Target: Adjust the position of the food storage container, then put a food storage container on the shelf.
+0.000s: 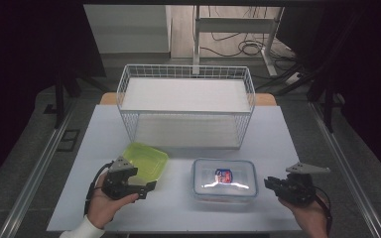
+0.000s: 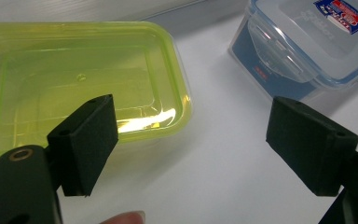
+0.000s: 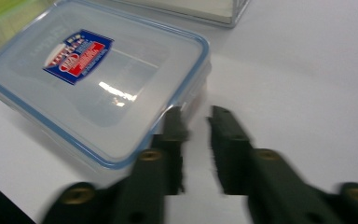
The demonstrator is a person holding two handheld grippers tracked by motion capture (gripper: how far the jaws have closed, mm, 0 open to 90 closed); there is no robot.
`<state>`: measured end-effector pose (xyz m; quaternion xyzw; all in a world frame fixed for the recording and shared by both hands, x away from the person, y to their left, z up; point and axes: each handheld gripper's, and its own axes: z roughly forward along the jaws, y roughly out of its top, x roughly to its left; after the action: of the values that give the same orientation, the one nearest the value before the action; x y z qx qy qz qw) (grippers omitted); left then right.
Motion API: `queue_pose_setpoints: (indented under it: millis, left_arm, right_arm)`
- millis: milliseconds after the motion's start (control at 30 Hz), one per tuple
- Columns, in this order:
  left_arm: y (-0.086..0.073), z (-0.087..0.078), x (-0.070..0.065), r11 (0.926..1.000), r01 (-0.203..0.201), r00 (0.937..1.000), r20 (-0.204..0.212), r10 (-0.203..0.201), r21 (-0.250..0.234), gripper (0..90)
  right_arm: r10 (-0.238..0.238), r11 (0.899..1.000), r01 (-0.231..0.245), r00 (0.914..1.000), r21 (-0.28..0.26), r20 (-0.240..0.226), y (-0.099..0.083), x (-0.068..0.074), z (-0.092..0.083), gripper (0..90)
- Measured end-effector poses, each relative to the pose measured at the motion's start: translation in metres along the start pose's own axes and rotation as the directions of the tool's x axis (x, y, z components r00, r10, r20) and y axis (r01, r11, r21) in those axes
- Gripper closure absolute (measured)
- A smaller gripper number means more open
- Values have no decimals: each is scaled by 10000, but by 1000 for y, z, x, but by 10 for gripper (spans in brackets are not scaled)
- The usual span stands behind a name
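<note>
A shallow yellow-green plastic container (image 1: 146,159) (image 2: 74,70) lies open on the white table, left of centre. To its right stands a clear box with a blue-rimmed clip lid (image 1: 224,178) (image 2: 307,42) (image 3: 98,84) and a red-and-blue sticker. My left gripper (image 1: 146,190) (image 2: 191,140) is wide open, just in front of the green container's near right corner, with nothing between the jaws. My right gripper (image 1: 269,182) (image 3: 196,116) hovers at the clear box's right end. Its jaws stand a narrow gap apart with bare table between them.
A white wire basket (image 1: 124,89) with a white liner stands across the back of the table (image 1: 278,148). Bare table surface lies on both sides and in front of the two containers. Beyond the table are a desk frame and cables on the floor.
</note>
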<state>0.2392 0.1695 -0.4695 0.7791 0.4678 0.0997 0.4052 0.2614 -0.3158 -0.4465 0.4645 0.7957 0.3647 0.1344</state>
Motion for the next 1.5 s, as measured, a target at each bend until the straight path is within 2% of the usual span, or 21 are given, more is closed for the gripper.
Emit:
queue_pose_setpoints:
  millis: [33,100,133,167,200,233,367,533,600,700,933,1067,1133,1300,1400,1433,1500]
  left_arm:
    - [0,0,0,10000,29,10000,29,-29,-7,158]
    - [0,-1,0,9999,103,9999,79,-102,-38,150]
    - [0,-1,0,9999,147,9998,109,-147,-47,150]
    - [1,-1,-1,9997,228,9996,166,-227,-59,143]
    - [1,-1,-1,9996,265,9994,216,-264,-66,143]
    - [1,-1,-1,9994,325,9991,265,-322,-91,138]
    - [3,1,-1,9985,552,9970,544,-548,-58,123]
    - [8,7,-4,9979,653,9961,595,-650,-39,108]
    - [8,8,-6,9971,760,9944,743,-757,-10,94]
    - [10,10,-9,9943,1068,9874,1169,-1066,44,82]
    - [21,19,-18,9919,1264,9818,1420,-1262,79,57]
    - [29,25,-27,9890,1474,9717,1848,-1470,114,54]
    - [31,27,-29,9888,1490,9701,1922,-1483,110,53]
    - [41,43,-40,9868,1595,9596,2303,-1613,265,54]
    - [46,57,-44,9818,1818,9462,2619,-1900,555,54]
    - [47,62,-45,9799,1876,9438,2640,-1988,674,55]
    - [48,77,-47,9725,2088,9319,2806,-2299,1036,61]
  right_arm:
    - [10,10000,-10,10000,-53,28,0,0,0,609]
    - [145,9997,-153,9991,-199,-397,1,2,1,473]
    - [145,9997,-153,9991,-199,-397,1,2,1,473]
    - [293,9992,-312,9965,-237,-779,2,3,3,405]
    - [293,9992,-312,9965,-237,-779,2,3,3,405]
    - [319,9990,-346,9959,-299,-840,3,6,4,338]
    - [469,9988,-482,9936,-106,-1032,4,7,7,284]
    - [639,9978,-656,9902,-95,-1240,4,6,8,256]
    - [718,9971,-743,9888,-140,-1307,4,5,9,247]
    - [825,9962,-852,9878,-156,-1317,5,3,10,235]
    - [1046,9938,-1092,9825,-211,-1539,7,0,11,231]
    - [1153,9925,-1204,9791,-210,-1678,7,-2,10,230]
    - [1201,9918,-1259,9778,-236,-1720,7,-3,10,230]
    - [1349,9893,-1426,9741,-301,-1817,8,-6,9,229]
    - [1393,9887,-1471,9718,-277,-1904,9,-6,11,229]
    - [1383,9889,-1461,9719,-273,-1903,9,-6,12,229]
    - [1386,9891,-1457,9713,-232,-1931,9,-5,14,229]
